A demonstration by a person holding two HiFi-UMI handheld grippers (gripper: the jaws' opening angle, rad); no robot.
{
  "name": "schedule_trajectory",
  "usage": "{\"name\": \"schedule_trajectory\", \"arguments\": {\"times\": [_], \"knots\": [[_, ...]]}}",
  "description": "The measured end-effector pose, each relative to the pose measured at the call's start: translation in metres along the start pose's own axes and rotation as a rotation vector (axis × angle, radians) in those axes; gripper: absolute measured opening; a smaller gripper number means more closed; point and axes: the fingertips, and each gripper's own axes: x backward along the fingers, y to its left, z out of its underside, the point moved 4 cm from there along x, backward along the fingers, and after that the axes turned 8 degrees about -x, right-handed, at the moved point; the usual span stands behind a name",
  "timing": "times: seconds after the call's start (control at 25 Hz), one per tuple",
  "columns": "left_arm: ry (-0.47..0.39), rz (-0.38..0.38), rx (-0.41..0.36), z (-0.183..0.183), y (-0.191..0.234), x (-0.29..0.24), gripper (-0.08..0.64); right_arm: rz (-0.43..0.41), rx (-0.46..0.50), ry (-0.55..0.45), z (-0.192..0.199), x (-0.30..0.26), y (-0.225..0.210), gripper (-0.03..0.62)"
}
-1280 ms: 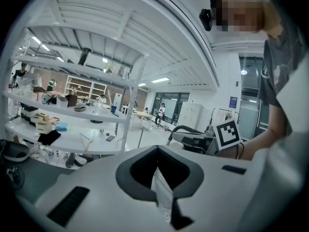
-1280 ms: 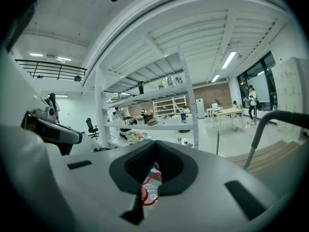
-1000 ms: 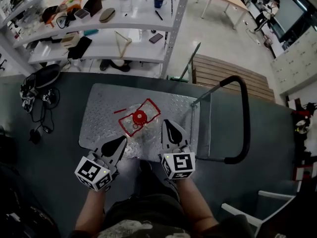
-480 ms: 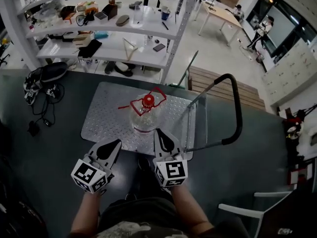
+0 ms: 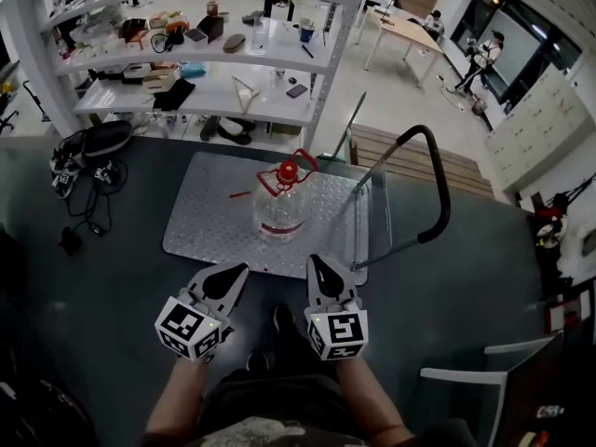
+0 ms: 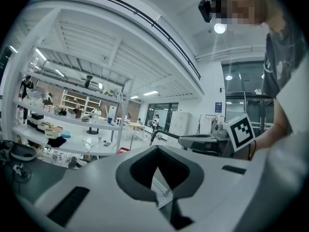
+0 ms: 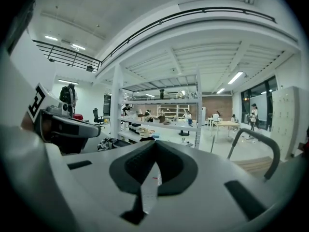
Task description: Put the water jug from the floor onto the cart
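Observation:
The clear water jug (image 5: 278, 209) with a red cap and red handle stands upright on the cart's metal deck (image 5: 209, 223), near the middle. Both grippers are off the cart's near edge, apart from the jug. My left gripper (image 5: 238, 270) is shut with nothing in it, its tips meeting in the left gripper view (image 6: 155, 150). My right gripper (image 5: 315, 262) is also shut and empty (image 7: 155, 145). Each points toward the cart, roughly level.
The cart's black push handle (image 5: 435, 182) rises at the right. Behind the cart stands a white shelving rack (image 5: 214, 59) loaded with several items. A bag and cables (image 5: 79, 161) lie on the floor at left, wooden boards (image 5: 466, 170) at right, a white chair (image 5: 466, 389) at bottom right.
Both grippers have drawn back from beside the jug to off the cart's near edge. The jug stays on the deck and now looks farther away.

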Motion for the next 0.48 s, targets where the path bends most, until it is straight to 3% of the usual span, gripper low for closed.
{"name": "schedule_trajectory", "arguments": {"times": [0.48], "knots": [[0.038,0.088,-0.091,-0.004,-0.059,-0.004,0.006,0.098,-0.044,0.023,0.016,0.066,-0.026,-0.008]]}}
